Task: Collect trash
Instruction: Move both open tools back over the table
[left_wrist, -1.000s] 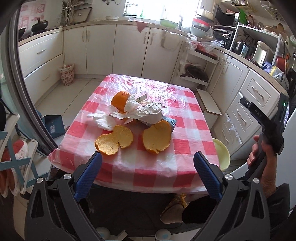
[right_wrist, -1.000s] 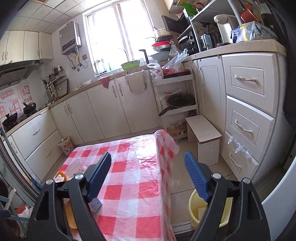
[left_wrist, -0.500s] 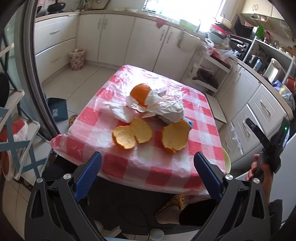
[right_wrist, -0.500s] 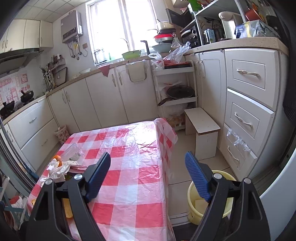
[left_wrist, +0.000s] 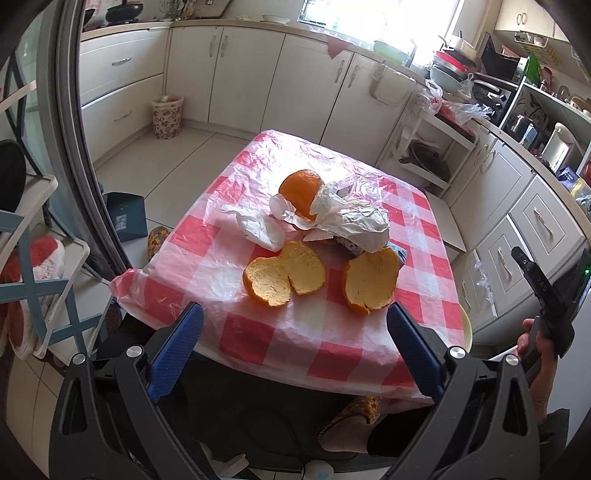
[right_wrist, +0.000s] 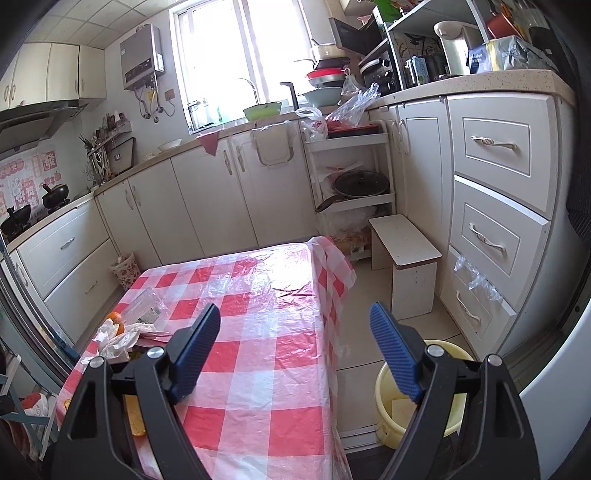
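The left gripper (left_wrist: 293, 341) hangs off the near edge of the table (left_wrist: 258, 343), its blue-padded jaws spread wide with nothing between them. The right gripper (right_wrist: 295, 354) is likewise spread wide and empty, held over the near right part of the same red-and-white checked cloth.

In the left wrist view the trash sits in a cluster at the table's middle. Two joined orange peel cups (left_wrist: 284, 273) lie pith-up at about 11 o'clock from the left gripper. A third peel half (left_wrist: 371, 278) lies just beside them at about 1 o'clock, leaning against crumpled white paper (left_wrist: 351, 218). A rounded orange piece (left_wrist: 301, 188) sits at 12 o'clock behind the paper, partly wrapped by it. A second white scrap (left_wrist: 258, 227) trails out at the pile's 9 o'clock side. Something small and printed is tucked under the paper; what it is cannot be told.

In the right wrist view the same pile (right_wrist: 122, 334) shows at 9 o'clock, with a clear plastic wrapper (right_wrist: 146, 306) just beyond it.

A yellow bucket (right_wrist: 388, 380) stands on the floor at the table's right side, at about 4 o'clock from the right gripper; a pale flat piece (right_wrist: 400, 406) lies inside it. A small floral wastebasket (right_wrist: 125, 269) stands against the far cabinets, with something pale at its rim. The right hand (left_wrist: 537, 354) grips its handle at 3 o'clock in the left wrist view.
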